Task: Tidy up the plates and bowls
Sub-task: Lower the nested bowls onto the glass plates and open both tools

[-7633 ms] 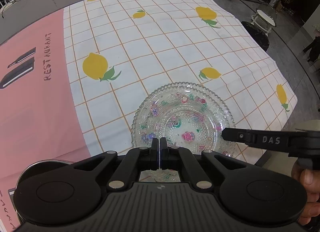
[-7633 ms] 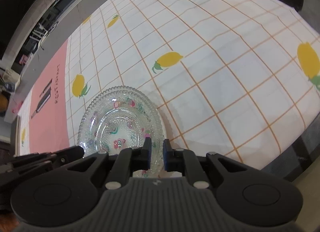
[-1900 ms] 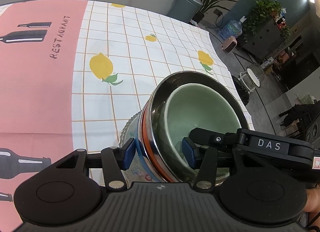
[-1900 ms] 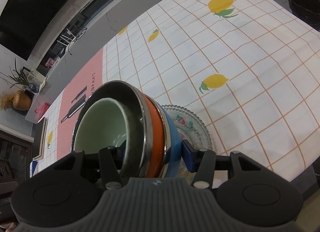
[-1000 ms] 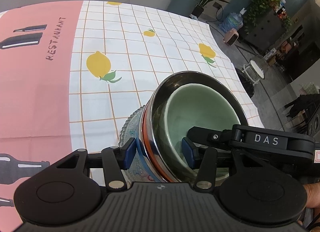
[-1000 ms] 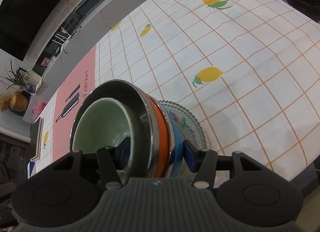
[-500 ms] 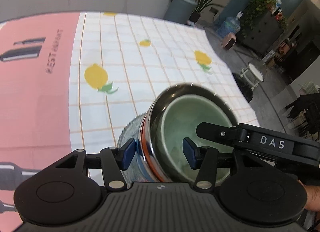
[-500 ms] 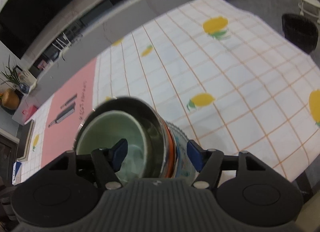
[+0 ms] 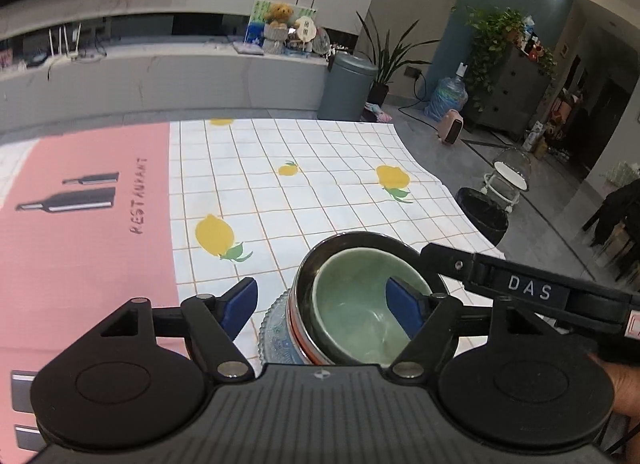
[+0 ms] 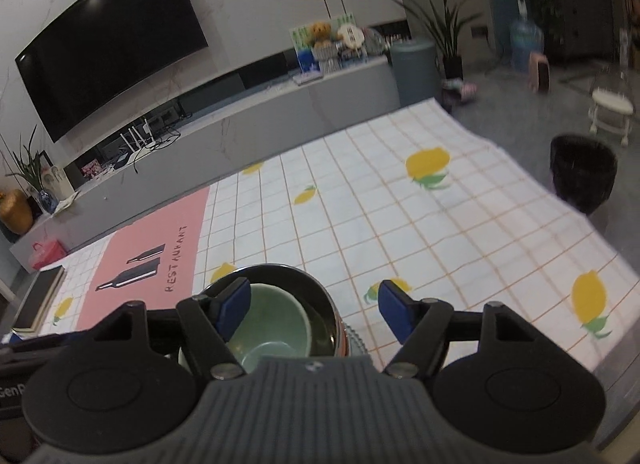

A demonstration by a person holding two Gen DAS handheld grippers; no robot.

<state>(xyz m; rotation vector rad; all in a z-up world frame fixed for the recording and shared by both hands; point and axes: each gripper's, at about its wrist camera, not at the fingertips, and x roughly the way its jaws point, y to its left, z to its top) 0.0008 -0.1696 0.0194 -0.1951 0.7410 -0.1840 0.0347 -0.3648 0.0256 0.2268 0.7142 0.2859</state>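
Observation:
A stack of bowls stands on a clear glass plate [image 9: 274, 324] on the lemon-print tablecloth [image 9: 280, 192]. A green ceramic bowl [image 9: 360, 316] sits inside a steel bowl [image 9: 320, 260], above an orange band and a blue bowl [image 9: 286, 344]. My left gripper [image 9: 322, 304] straddles the stack's near-left wall, its jaws opening; neither pad touches. My right gripper [image 10: 314, 309] straddles the right wall of the steel bowl [image 10: 280, 270] with the green bowl [image 10: 272, 328] inside, its jaws also opening and clear of it. The right gripper's finger [image 9: 520, 288] crosses above the rim.
The cloth's right edge drops off just beyond the stack, with a black bin [image 9: 482, 220] and a white stool [image 9: 506, 180] on the floor there. A pink "RESTAURANT" panel [image 9: 80, 244] lies to the left. A person's hand [image 9: 624, 384] holds the right gripper.
Both grippers have risen and tipped upward, showing more of the room. Their jaws have widened and come off the stack's walls. The stack stays on the glass plate.

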